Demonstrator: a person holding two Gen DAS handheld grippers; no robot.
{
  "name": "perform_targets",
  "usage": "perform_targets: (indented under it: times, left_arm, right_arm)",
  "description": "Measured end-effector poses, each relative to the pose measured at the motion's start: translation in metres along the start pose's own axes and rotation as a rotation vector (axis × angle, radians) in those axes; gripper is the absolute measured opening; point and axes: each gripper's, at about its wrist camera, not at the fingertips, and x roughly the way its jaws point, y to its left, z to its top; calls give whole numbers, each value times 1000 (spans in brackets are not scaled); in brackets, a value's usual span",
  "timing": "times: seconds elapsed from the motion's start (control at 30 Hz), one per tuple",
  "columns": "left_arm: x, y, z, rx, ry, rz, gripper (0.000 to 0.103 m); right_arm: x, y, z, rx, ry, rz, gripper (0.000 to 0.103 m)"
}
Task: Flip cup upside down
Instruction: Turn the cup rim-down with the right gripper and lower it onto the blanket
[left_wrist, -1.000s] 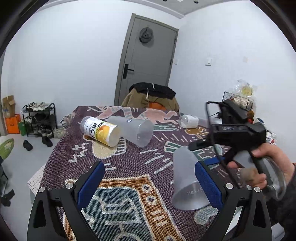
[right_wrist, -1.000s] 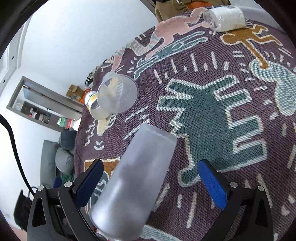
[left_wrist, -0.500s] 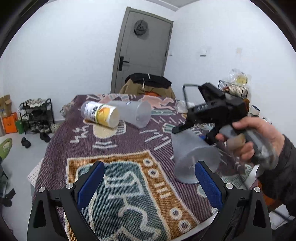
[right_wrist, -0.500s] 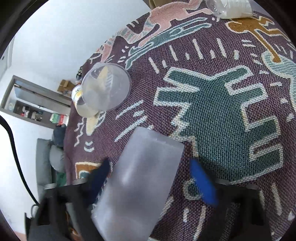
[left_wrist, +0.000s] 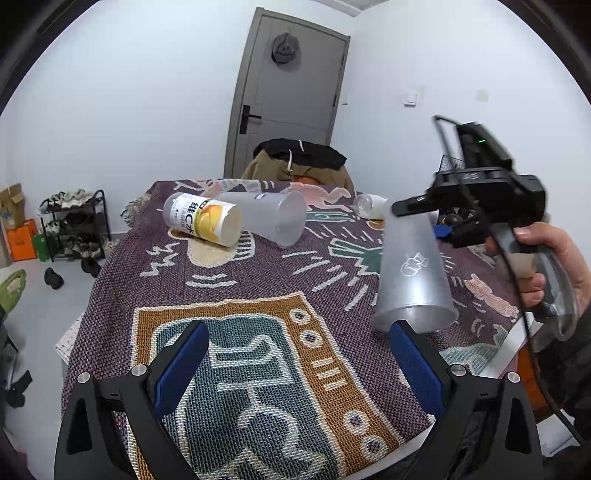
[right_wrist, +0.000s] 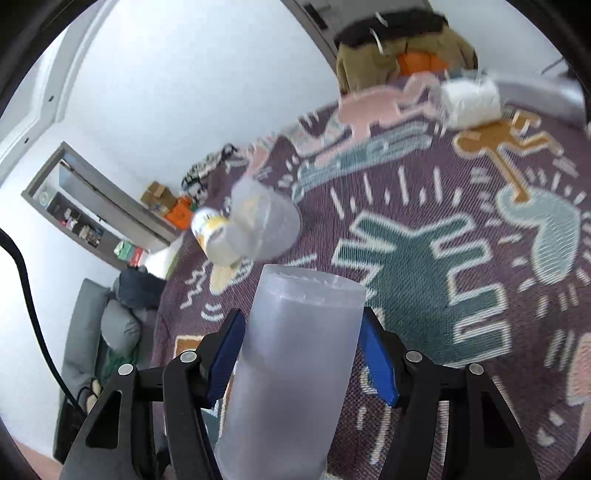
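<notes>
A frosted translucent cup (left_wrist: 412, 273) hangs mouth down just above the patterned cloth (left_wrist: 258, 288), a little tilted. My right gripper (right_wrist: 303, 354) is shut on this cup (right_wrist: 291, 362), its blue pads pressing both sides near the closed base end. In the left wrist view the right gripper (left_wrist: 443, 229) grips the cup's top from the right. My left gripper (left_wrist: 295, 369) is open and empty, low over the near part of the cloth, left of the cup.
A second frosted cup (left_wrist: 269, 216) lies on its side at the far middle, beside a lying bottle with a yellow label (left_wrist: 203, 219). A small clear container (left_wrist: 367, 205) lies at the far right. The table's front edge is close.
My right gripper has closed on the frosted cup and raised it off the cloth, mouth down. The left gripper has drawn back a little and stays open.
</notes>
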Motion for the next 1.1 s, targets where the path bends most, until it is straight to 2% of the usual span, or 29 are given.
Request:
perform_targets:
  times: [0.27, 0.5, 0.67, 0.83, 1.1]
  left_arm:
    - [0, 4, 7, -14, 5, 13, 98]
    - [-2, -4, 10, 19, -11, 39, 98]
    - [-4, 2, 7, 11, -18, 64, 98]
    - [-8, 18, 6, -41, -32, 91, 98]
    - [-10, 27, 6, -58, -38, 102, 98]
  right_arm:
    - [-40, 24, -15, -113, -210, -68, 62]
    - [-60, 58, -20, -304, -360, -183, 62]
    - [-58, 71, -27, -404, -390, -246, 62]
    - [-43, 77, -33, -473, -386, -283, 62]
    - [-13, 73, -47, -539, -352, -303, 61]
